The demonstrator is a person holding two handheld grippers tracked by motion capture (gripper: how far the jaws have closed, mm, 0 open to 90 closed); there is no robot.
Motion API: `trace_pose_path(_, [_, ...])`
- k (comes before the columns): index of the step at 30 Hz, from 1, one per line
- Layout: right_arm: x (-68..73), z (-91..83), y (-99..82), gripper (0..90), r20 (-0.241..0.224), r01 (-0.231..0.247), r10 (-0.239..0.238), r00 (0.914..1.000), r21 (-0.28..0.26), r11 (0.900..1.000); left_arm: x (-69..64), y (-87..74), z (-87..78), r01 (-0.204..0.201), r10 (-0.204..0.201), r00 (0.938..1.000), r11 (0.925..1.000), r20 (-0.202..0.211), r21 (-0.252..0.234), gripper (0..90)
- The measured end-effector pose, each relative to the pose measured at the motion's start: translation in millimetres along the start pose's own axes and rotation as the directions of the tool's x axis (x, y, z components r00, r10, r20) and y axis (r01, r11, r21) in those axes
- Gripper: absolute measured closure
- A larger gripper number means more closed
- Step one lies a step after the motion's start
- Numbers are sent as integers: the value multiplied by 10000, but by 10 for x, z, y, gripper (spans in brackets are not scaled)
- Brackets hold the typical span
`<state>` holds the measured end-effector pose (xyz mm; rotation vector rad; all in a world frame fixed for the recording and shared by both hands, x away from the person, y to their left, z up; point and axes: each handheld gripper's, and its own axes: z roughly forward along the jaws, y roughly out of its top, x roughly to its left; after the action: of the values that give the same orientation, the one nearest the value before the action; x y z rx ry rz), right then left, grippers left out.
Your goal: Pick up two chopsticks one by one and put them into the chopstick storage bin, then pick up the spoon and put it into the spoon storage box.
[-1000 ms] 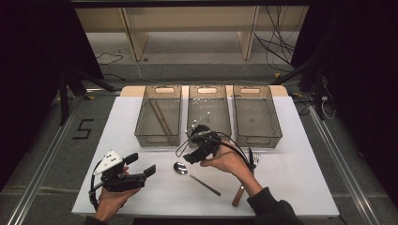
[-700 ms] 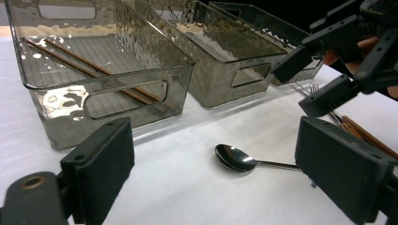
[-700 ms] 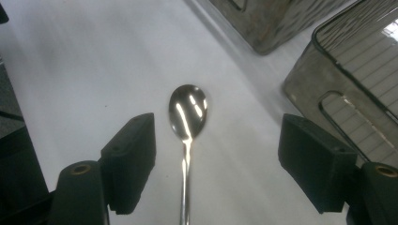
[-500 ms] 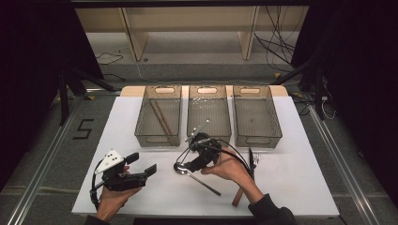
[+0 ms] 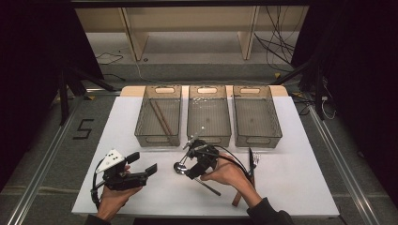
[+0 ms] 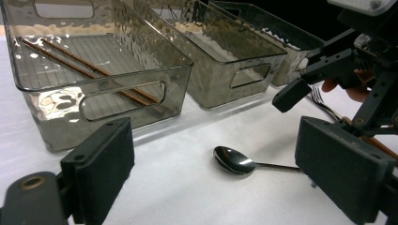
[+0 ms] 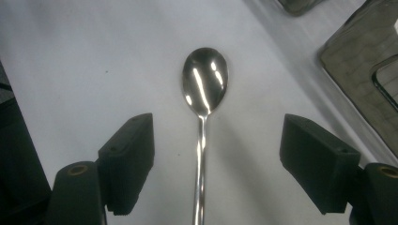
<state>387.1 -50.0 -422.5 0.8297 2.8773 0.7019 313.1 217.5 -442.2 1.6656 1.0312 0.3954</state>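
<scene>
Shiny metal spoon (image 7: 204, 86) lies on the white counter (image 5: 291, 187), right between the wide-open jaws of the right hand-held gripper (image 7: 213, 161). Nothing is held.

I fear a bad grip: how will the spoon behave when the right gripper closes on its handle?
The spoon looks like polished metal, so probably stiff but slippery between the right gripper's open jaws. Its thin handle lies flat on the table, so it may slide or pivot rather than lift cleanly.

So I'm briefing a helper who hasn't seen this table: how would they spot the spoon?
Start at the three clear bins along the white table's far side. In front of the middle one lies the spoon, its handle between the right gripper's open jaws. It is shiny metal with a round bowl, unlike the fork farther right.
</scene>
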Motion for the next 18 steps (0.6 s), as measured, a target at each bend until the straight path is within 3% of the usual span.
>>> trace_pose_path(11, [44, 104, -35, 248, 140, 98, -107, 9998, 608, 9981, 1, -3, -4, -8, 8, 10000, 10000, 52, -3, 116])
trace_pose_path(18, [64, 135, -55, 307, 153, 239, -254, 9996, 932, 9954, -1, 2, 10, -27, 27, 10000, 10000, 54, 31, 116])
